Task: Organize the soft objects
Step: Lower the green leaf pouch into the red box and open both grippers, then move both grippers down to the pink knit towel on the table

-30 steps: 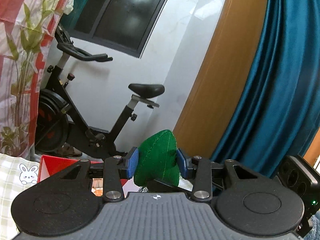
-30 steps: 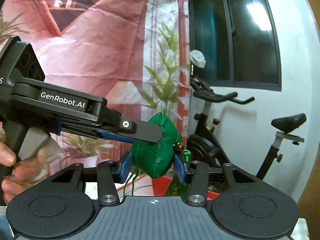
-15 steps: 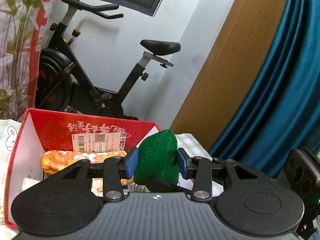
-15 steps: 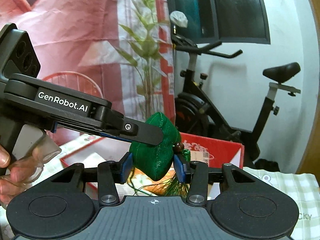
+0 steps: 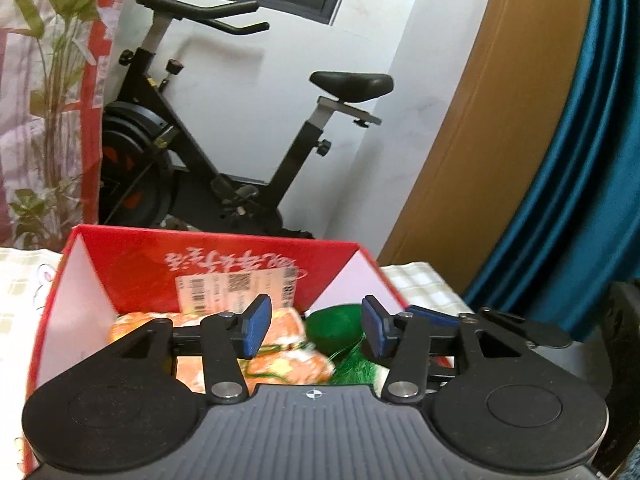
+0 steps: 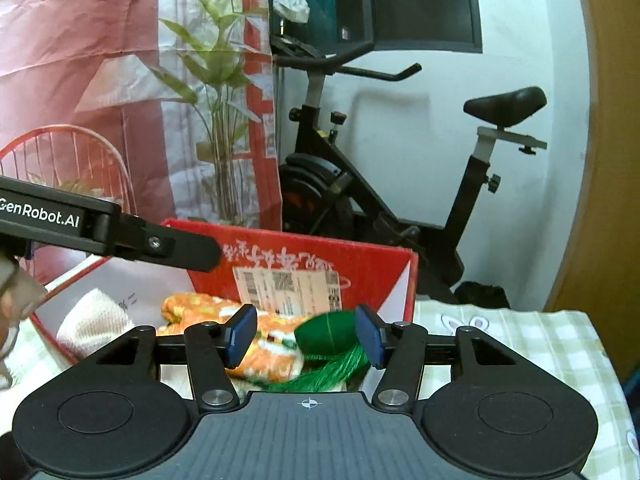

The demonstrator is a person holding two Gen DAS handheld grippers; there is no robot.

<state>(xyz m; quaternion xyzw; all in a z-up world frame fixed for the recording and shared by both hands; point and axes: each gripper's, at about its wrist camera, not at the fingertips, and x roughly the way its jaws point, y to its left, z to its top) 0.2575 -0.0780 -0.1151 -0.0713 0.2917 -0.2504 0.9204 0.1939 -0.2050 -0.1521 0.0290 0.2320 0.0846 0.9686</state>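
Observation:
A green stuffed pouch (image 5: 334,328) with a green tassel lies in the red cardboard box (image 5: 224,256), beside an orange patterned soft toy (image 5: 286,354). My left gripper (image 5: 316,328) is open and empty just above them. In the right wrist view the pouch (image 6: 326,334) and its tassel (image 6: 324,372) lie next to the orange toy (image 6: 272,350) inside the box (image 6: 304,254). My right gripper (image 6: 306,334) is open and empty over the pouch. The left gripper's finger (image 6: 160,246) reaches in from the left.
A white knitted item (image 6: 94,322) lies at the box's left end. The box stands on a checked cloth (image 6: 516,344). An exercise bike (image 5: 224,132), a plant-print hanging (image 6: 120,80) and a blue curtain (image 5: 580,160) stand behind.
Both grippers, shut on the green pouch before, came down over the red box and opened. The pouch now lies in the box beside the orange toy.

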